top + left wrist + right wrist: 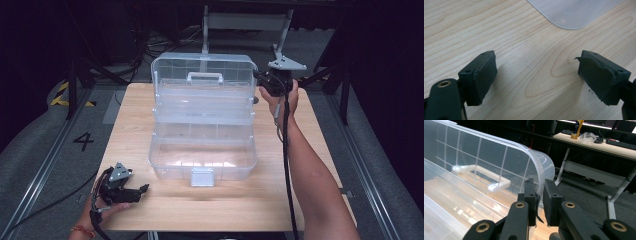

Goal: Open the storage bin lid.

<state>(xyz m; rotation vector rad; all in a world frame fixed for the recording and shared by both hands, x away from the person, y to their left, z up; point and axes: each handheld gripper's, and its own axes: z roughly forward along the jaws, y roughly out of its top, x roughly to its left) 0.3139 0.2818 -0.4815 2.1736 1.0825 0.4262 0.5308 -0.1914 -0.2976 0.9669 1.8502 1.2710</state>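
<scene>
A clear plastic toolbox (165,167) stands open in the middle of the wooden table (130,130), its lid (202,67) raised upright at the back with a white handle (205,77) on it. My right gripper (257,77) is at the lid's right edge. In the right gripper view its jaws (540,187) are shut on the lid's curved rim (534,162). My left gripper (142,192) rests low at the table's front left, open, apart from the box. In the left gripper view its pads (536,72) stand wide over bare wood, with a corner of the box (571,12) beyond.
A tiered tray (202,112) sits inside the box below the lid, and a white latch (202,176) hangs at its front wall. A cable (286,150) trails along the right forearm. Metal frame legs (245,22) stand behind the table. A desk with clutter (599,142) lies farther off.
</scene>
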